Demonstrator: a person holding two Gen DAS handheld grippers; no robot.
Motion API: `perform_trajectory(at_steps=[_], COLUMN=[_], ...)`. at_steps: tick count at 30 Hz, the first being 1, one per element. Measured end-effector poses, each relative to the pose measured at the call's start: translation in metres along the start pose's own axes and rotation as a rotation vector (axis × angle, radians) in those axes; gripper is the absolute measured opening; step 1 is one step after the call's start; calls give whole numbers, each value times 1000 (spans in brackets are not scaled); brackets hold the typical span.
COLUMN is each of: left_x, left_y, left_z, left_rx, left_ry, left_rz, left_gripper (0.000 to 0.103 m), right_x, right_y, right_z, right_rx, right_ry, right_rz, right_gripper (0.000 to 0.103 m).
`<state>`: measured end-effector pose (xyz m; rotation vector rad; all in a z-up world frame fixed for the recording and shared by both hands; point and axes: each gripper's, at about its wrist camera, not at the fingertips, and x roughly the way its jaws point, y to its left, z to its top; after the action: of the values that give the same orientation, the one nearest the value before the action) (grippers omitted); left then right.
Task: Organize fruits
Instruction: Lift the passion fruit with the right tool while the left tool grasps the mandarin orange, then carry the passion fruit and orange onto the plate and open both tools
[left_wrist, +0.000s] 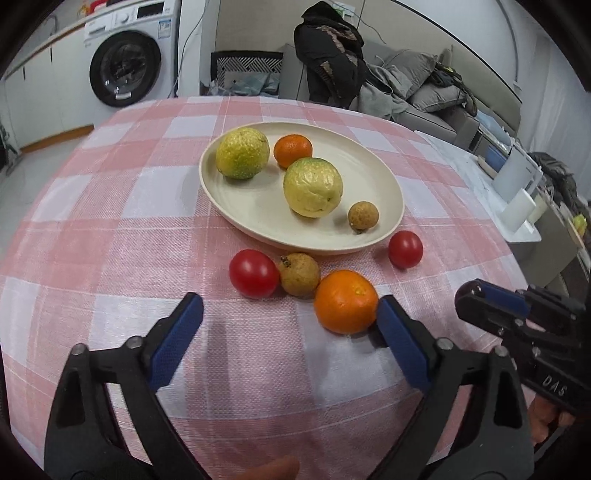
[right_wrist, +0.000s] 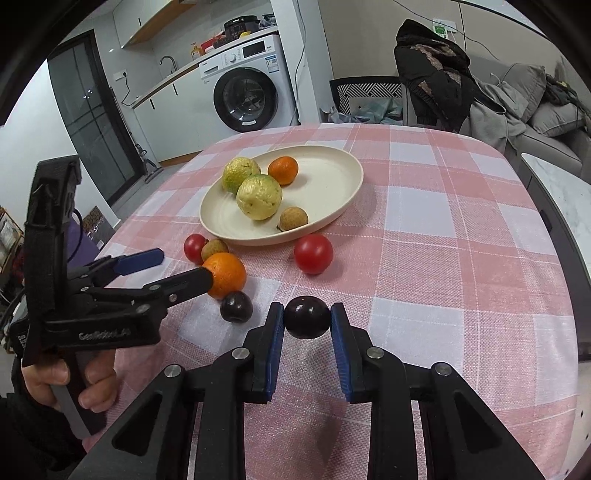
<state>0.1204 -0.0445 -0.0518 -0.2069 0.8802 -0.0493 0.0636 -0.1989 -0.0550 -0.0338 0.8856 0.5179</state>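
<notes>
The right gripper is clamped on a dark plum, both blue pads pressed to its sides, nearer the camera than the plate. The left gripper stands wide, nothing gripped: its right pad sits against the orange, its left pad well apart from any fruit. A hand holds its handle at the lower left of the right wrist view.

A second plum lies on the pink checked cloth just beside the orange, on the side away from the plate. Between the orange and the plate sit a tomato and a longan, touching each other, the longan touching the orange too. A second tomato lies just off the plate's near rim, to the right.

On the plate: two yellow-green guavas, a small orange at the far side, and a longan near the front rim.

Beyond the plate, a washing machine and a sofa with clothes.
</notes>
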Motion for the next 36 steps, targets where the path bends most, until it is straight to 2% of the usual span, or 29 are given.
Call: perform_trajectory(at_steps=[8,12,15,17,18,19,29,36], left_x=[6,12,14,13,12,12,1,-17], left_y=[-14,-20,-21,-23,-23,-23,-12,-2], left_z=[3,5,7,7,7,7,1,-7], left_rx=[-2,-7,-22,-12,-7,-8,-14,57], left_ry=[40,61,73,71,73,75,67,-3], left_rz=[-46,-78,-79,-80,-90,-100,-161,-163], left_gripper=[68,54,52,46,37,35,34,34], right_x=[-9,-10,-11,-11,-11,-11,-10,-10], right_y=[-5,-6,-6,-6,-6,-6,-5,-1], right_z=[3,4,4,4,4,4,3,2], right_rx=[13,15,15,16,15,16,12,8], right_ry=[-24,-29,-33,-35,-36,-36,-37,-64], right_rz=[7,9,10,9,8,6,4,12], right_gripper=[26,26,26,26,26,26,26,26])
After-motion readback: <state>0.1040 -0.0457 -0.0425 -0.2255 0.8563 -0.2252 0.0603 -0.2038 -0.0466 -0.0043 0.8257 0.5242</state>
